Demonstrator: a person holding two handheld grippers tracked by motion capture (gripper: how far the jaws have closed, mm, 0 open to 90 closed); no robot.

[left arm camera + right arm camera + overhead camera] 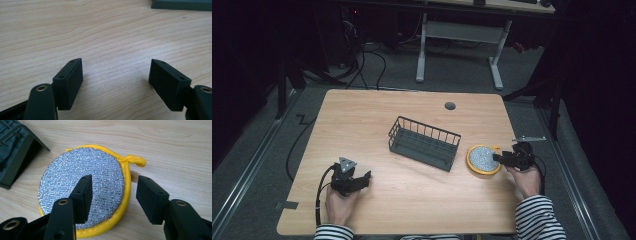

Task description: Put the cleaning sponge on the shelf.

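So the wooden desk point(412, 200) carries one dark wire basket point(424, 143), which I'll use as the landmark, and one round scouring pad point(483, 159) with a silver mesh face and a yellow rim. The pad lies flat just off the basket's right end, near it but not touching.

Right tool point(504, 159) is at the pad's far side from the basket. In the right gripper view, one jaw sits over the silver face and the other hangs outside the yellow rim beside the little loop point(136, 161), so the rim runs between them. Jaws are spread wide and aren't pressing on anything yet. The pad point(82, 192) lies straight ahead of that tool, so my guess is the right hand nips the rim edge-on.

Left tool point(357, 181) is well off the basket's left end, toward the person, jaws spread with only bare wood between them. It's clearly the farther one from the pad.

Count: one basket, one pad, two tools.
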